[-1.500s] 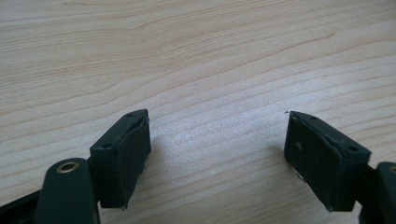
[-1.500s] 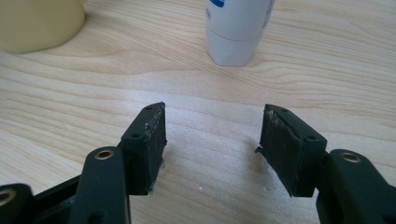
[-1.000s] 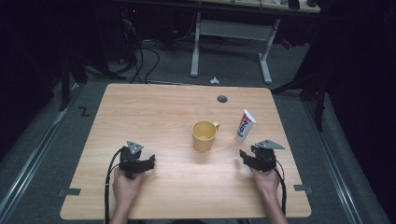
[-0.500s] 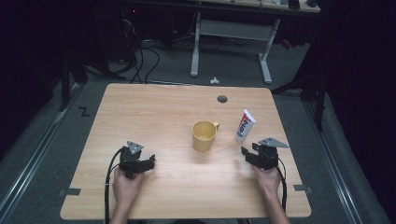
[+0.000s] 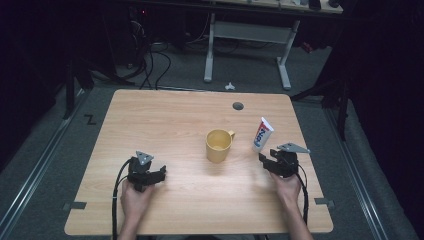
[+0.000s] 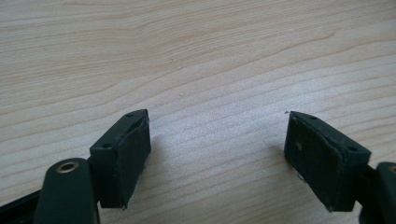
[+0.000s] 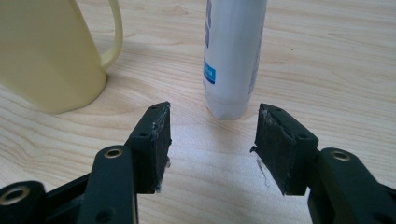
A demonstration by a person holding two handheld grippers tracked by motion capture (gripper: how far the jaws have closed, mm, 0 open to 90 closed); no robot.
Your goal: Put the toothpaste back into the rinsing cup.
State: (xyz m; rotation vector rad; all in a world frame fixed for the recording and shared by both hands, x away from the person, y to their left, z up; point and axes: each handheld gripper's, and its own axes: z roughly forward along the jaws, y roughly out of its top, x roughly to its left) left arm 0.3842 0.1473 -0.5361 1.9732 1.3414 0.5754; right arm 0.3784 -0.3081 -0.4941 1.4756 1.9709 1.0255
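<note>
A yellow mug point(image 5: 218, 145) stands near the middle of the wooden table point(image 5: 165, 120), its handle to the right. A white toothpaste tube point(image 5: 262, 134) stands upright on its cap just right of it. My right gripper point(image 5: 263, 161) sits a little in front of the tube, open; its jaws have just been closing, with nothing between them. In the right gripper view the tube point(image 7: 232, 56) stands just beyond the gripper point(image 7: 212, 128), and the mug point(image 7: 51, 51) is at the left. My left gripper point(image 5: 161, 173) rests open at the front left, over bare wood point(image 6: 217, 130).
A round grommet hole point(image 5: 238, 106) lies near the table's far edge. Beyond the table stand a white desk frame point(image 5: 247, 45) and loose cables on the floor point(image 5: 150, 65). Bare tabletop lies between the two grippers.
The right gripper has crept slightly toward the toothpaste tube. The left gripper, mug and tube have not moved.
</note>
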